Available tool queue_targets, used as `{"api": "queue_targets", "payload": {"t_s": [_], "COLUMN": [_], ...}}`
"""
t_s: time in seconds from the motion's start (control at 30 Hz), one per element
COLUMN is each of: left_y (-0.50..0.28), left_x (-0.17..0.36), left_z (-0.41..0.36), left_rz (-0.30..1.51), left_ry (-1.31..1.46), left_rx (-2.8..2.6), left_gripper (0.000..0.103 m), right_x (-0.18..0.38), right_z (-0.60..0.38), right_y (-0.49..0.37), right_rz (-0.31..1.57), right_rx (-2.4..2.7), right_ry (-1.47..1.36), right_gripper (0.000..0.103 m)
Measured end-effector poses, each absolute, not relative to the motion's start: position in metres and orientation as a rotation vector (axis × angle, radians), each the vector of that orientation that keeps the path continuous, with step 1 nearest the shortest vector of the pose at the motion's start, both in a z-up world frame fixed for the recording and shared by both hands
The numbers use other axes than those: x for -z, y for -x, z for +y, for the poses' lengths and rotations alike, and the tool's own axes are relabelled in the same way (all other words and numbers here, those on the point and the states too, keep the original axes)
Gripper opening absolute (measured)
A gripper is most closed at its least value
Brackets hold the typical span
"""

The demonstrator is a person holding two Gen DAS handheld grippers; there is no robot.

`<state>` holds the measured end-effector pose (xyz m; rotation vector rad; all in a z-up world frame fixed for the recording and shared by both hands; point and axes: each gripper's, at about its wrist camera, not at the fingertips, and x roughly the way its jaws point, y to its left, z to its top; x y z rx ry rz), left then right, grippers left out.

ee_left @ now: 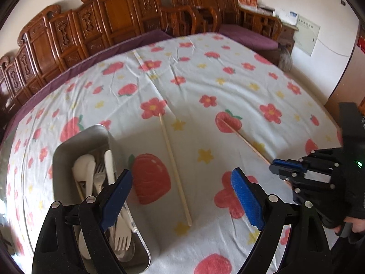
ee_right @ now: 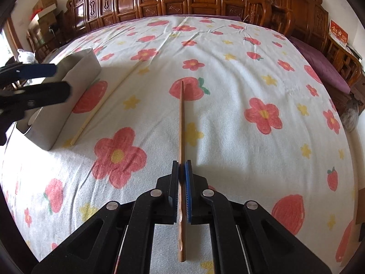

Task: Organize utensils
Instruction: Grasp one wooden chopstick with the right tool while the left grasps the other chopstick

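The right claw (ee_right: 181, 171) is pinching a brown chopstick (ee_right: 181, 123) over the floral table (ee_right: 251, 73); the left claw (ee_left: 182, 196) is hanging wide by the metal tray (ee_left: 66, 150) holding forks and spoons. A pale chopstick (ee_left: 174, 169) is lying outside.

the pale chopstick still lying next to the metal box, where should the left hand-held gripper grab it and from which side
Grip the pale chopstick near its thicker near end, coming straight down from above with the fingers straddling its width. It lies flat on the tablecloth, so only the top is reachable. The metal box sits close on its left, so stay clear of that wall. The left hand-held gripper is open above it.
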<state>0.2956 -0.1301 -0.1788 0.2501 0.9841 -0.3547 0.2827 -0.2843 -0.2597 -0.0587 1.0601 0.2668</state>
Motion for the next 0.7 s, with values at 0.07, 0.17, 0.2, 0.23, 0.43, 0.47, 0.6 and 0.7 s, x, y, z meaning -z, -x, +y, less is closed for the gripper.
{"api": "queue_targets", "payload": {"t_s": [0.07,0.17,0.2,0.23,0.43,0.47,0.6,0.7], "left_y": [-0.305,-0.324,-0.329,-0.334,-0.353,-0.355,-0.361,-0.363], "left_x": [0.185,0.197,0.2,0.203,0.22,0.222,0.23,0.237], "left_z": [-0.132,-0.134,-0.134,-0.135,-0.14,-0.141,-0.144,-0.145], "left_rz": [1.015,1.09,1.105,1.123,1.197,1.206,1.248,1.276], "left_ry": [-0.241,-0.209,-0.203,-0.202,-0.229,-0.245,-0.289,-0.311], "left_rx": [0.35,0.347,0.345,0.338,0.302,0.297,0.277,0.265], "left_gripper": [0.079,0.061,0.058,0.053,0.025,0.021,0.02,0.02], "right_x": [0.26,0.26,0.26,0.26,0.261,0.261,0.261,0.261], "right_z": [-0.286,-0.287,-0.287,-0.287,-0.288,-0.288,-0.286,-0.286], "right_y": [-0.282,-0.282,-0.282,-0.282,-0.281,-0.281,-0.281,-0.282], "right_rz": [1.053,1.048,1.048,1.047,1.039,1.039,1.037,1.038], "right_rx": [-0.272,-0.276,-0.277,-0.278,-0.283,-0.283,-0.28,-0.28], "right_ry": [0.046,0.036,0.036,0.039,0.039,0.042,0.056,0.055], "right_gripper": [0.007,0.007,0.007,0.007,0.007,0.007,0.007,0.007]}}
